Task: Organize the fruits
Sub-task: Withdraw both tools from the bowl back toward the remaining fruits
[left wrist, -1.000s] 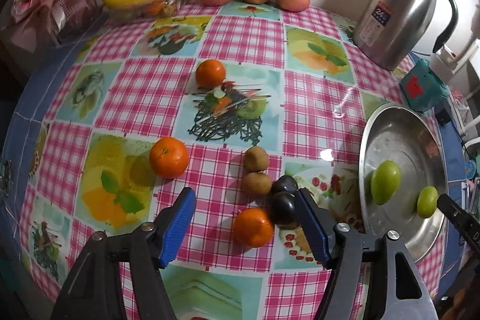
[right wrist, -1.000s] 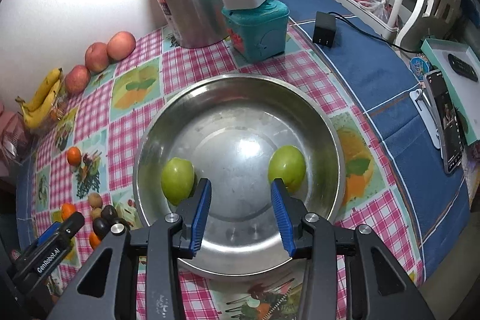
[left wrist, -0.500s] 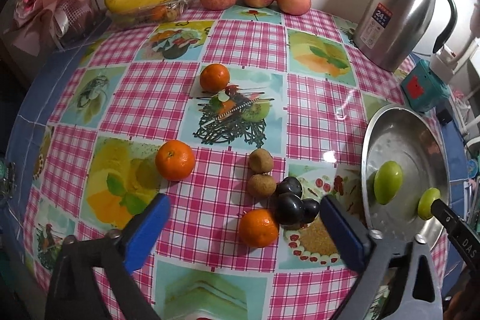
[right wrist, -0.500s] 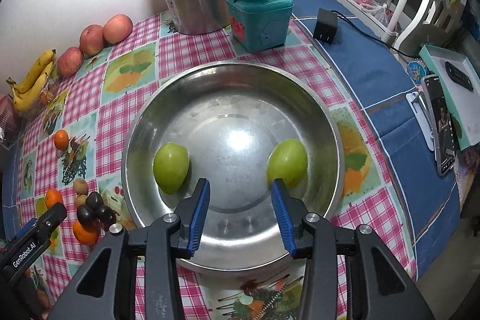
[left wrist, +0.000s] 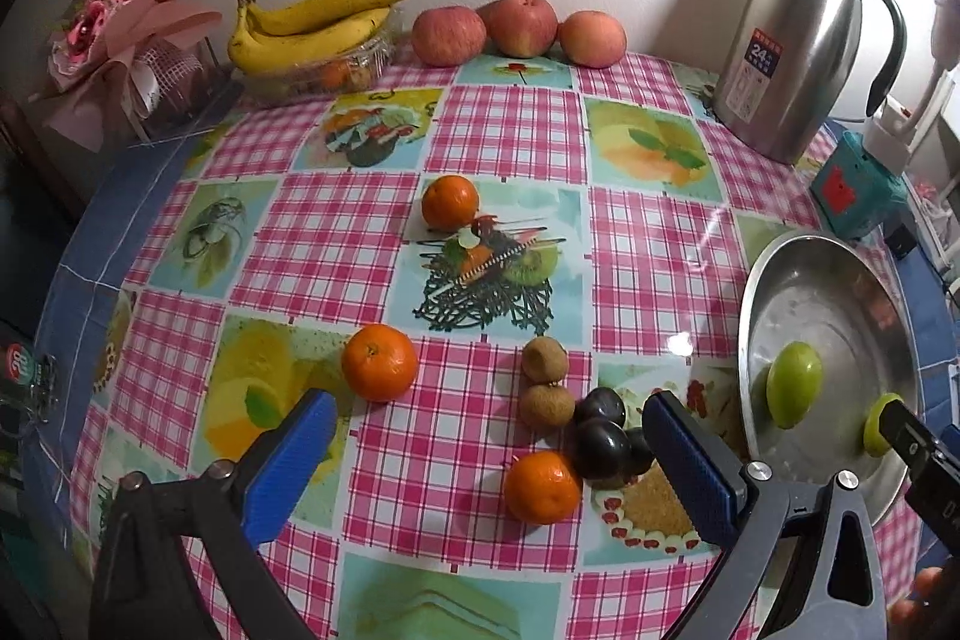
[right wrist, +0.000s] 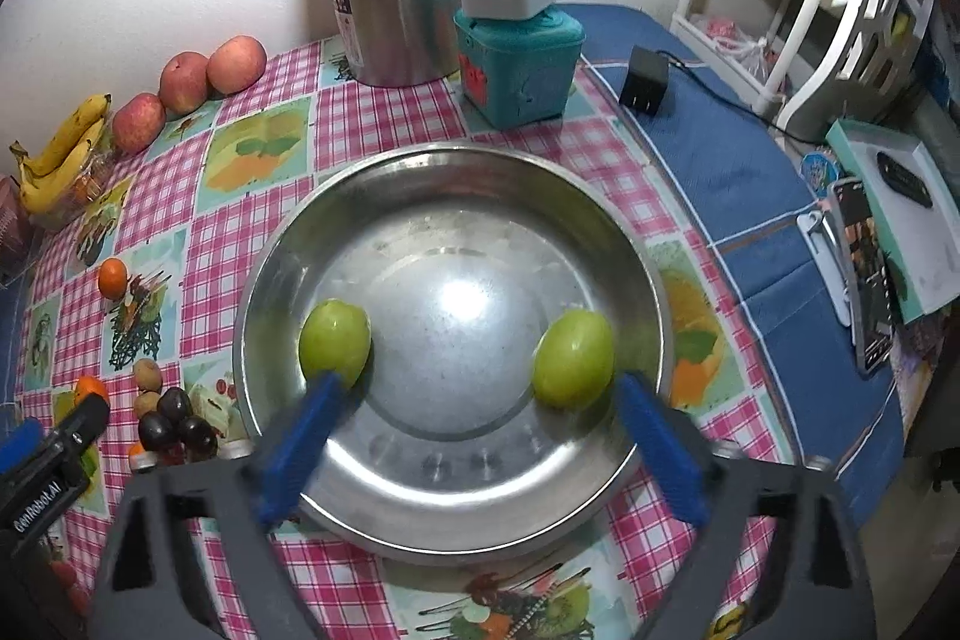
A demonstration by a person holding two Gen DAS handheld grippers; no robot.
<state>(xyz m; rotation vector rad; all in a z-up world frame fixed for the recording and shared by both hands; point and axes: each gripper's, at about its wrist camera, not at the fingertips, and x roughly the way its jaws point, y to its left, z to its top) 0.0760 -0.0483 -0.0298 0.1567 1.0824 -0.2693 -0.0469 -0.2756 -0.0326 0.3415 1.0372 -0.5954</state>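
Three oranges [left wrist: 380,363], three apples [left wrist: 521,23], two kiwis [left wrist: 544,360].

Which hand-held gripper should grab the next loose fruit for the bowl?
Left, probably. The left hand-held gripper is open over the orange and plums. The right hand-held gripper, jaws opening, is over the bowl.

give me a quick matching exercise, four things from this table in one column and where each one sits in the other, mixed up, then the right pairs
Things
1. green fruits
2. bananas
3. dark plums
4. steel jug

Places
A. on the clear container by the wall
B. inside the metal bowl
C. on the cloth beside the two kiwis
D. standing at the wall next to the teal box

Pairs: 1-B, 2-A, 3-C, 4-D
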